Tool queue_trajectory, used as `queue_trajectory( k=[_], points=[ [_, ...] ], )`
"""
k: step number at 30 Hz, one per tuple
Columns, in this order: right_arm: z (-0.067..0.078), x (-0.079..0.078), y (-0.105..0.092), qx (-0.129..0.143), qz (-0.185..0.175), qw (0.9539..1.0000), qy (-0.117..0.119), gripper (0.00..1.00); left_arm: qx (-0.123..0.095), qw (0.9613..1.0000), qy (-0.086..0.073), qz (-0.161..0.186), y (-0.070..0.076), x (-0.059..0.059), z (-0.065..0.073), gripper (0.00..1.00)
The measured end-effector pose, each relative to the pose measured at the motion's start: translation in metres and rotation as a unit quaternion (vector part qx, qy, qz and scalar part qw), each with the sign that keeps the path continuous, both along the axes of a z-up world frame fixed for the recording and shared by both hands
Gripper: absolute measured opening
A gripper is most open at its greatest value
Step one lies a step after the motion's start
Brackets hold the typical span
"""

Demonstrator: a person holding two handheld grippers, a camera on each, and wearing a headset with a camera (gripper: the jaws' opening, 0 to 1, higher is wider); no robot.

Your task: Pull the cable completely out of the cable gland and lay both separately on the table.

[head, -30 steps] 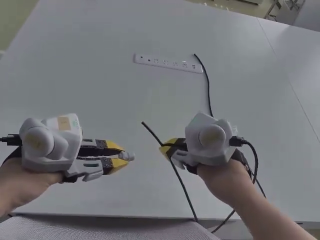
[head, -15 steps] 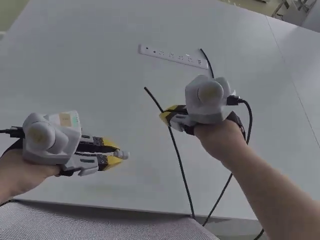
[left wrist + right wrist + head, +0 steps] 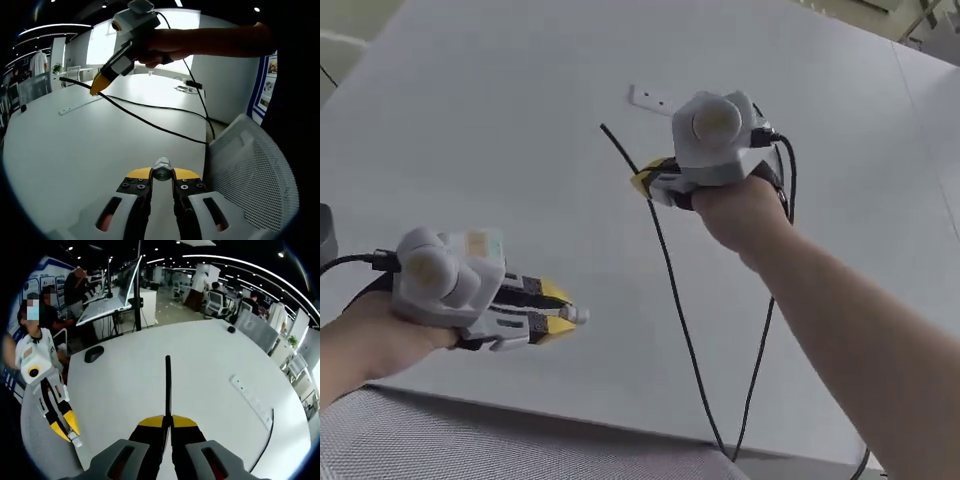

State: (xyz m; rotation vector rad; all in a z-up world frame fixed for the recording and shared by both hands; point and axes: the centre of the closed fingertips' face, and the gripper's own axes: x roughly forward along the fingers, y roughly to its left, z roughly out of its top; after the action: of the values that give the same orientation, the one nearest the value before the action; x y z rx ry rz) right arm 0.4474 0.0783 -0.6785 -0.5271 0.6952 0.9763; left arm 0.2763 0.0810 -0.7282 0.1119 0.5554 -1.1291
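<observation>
Clamping the cable (image 3: 665, 272) in your right gripper (image 3: 642, 182) and the cable gland (image 3: 578, 315) in your left gripper (image 3: 558, 310), you've separated them; laying both down remains.

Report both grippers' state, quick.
Left gripper: shut on the cable gland.
Right gripper: shut on the cable.
</observation>
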Motion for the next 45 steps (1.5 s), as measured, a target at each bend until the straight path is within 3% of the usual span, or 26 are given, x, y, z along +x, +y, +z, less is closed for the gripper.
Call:
queue_trajectory(
  k=[6, 8, 13, 18, 22, 23, 30, 35, 39, 45],
  points=[
    [-0.02, 0.013, 0.03, -0.013, 0.04, 0.999, -0.015, 0.0, 0.003, 0.9999, 0.013, 0.004, 0.009, 0.004, -0.013, 0.16],
    [-0.029, 0.016, 0.039, -0.029, 0.056, 0.9978, -0.02, 0.0, -0.004, 0.9997, 0.019, 0.012, 0.011, 0.006, -0.014, 0.16],
    [-0.043, 0.025, 0.066, -0.039, 0.089, 0.9945, -0.039, 0.0, 0.003, 0.9996, 0.022, 0.02, 0.017, 0.011, -0.022, 0.16],
    [-0.053, 0.012, 0.098, -0.028, 0.126, 0.9913, -0.027, 0.0, 0.008, 0.9993, 0.026, 0.024, 0.022, 0.014, -0.034, 0.16],
    [-0.074, -0.006, 0.115, -0.044, 0.167, 0.985, -0.005, 0.0, 0.014, 0.9991, 0.032, 0.024, 0.026, 0.016, -0.047, 0.16],
    [-0.085, -0.009, 0.12, -0.046, 0.175, 0.9834, 0.0, 0.0, 0.015, 0.9991, 0.032, 0.025, 0.028, 0.016, -0.049, 0.16],
    [-0.108, -0.037, 0.138, -0.068, 0.22, 0.9729, 0.022, 0.0, 0.019, 0.9984, 0.04, 0.035, 0.034, 0.021, -0.065, 0.16],
    [-0.121, -0.045, 0.143, -0.091, 0.246, 0.9648, 0.02, 0.0, 0.024, 0.9976, 0.046, 0.046, 0.04, 0.027, -0.077, 0.16],
    [-0.133, -0.05, 0.144, -0.116, 0.279, 0.9532, 0.009, 0.0, 0.024, 0.9974, 0.05, 0.047, 0.038, 0.028, -0.081, 0.16],
    [-0.142, -0.055, 0.146, -0.128, 0.291, 0.9479, 0.015, 0.0, 0.021, 0.9971, 0.051, 0.053, 0.039, 0.031, -0.082, 0.16]
  ],
)
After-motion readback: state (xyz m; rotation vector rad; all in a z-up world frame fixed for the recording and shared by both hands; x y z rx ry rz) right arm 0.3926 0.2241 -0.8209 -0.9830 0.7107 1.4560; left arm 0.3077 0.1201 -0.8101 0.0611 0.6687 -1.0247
